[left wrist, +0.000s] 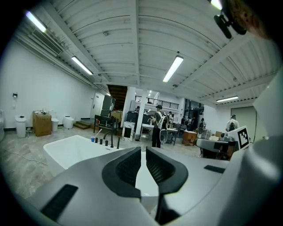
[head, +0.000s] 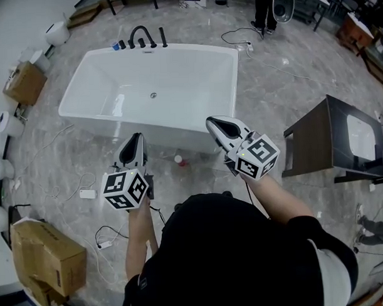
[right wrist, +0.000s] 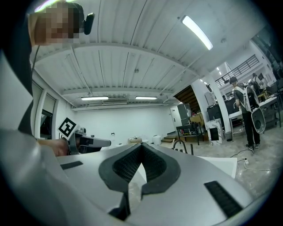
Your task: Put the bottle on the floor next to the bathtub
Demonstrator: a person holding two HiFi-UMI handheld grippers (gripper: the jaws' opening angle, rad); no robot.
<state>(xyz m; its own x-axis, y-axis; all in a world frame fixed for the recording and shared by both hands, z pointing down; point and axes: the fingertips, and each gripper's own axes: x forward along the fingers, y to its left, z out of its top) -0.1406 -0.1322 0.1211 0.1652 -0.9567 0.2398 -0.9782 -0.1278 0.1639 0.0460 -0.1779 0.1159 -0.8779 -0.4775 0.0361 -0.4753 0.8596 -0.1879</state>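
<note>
Fingers [left wrist: 128, 165] of the left gripper [left wrist: 143, 150] are pressed together with nothing between them. The right gripper [right wrist: 141, 145] has its fingers [right wrist: 154, 165] meeting at the tips, and it is empty too.

From the head view, the left gripper [head: 139, 137] and the right gripper [head: 211, 121] are both held above the grey marble-patterned floor [head: 271, 96]. They point toward the near wall of the white rectangular bathtub [head: 176, 62]. The small white-and-red bottle [head: 178, 160] is on the floor just beside that near wall. It lies between the two grippers and touches neither. It is too small to tell whether it stands upright.

A curved black metal faucet [head: 141, 37] sits on the tub's far rim, with a small blue cup [head: 115, 46] just to its left. A dark brown square desk [head: 329, 138] stands well apart to the right of the tub. One brown cardboard box [head: 44, 251] lies near on the left, and another [head: 25, 83] lies farther back on the same side. Thin white cables [head: 86, 184] trail across the floor on the left. A person in dark trousers [head: 265, 8] stands far behind the tub.
</note>
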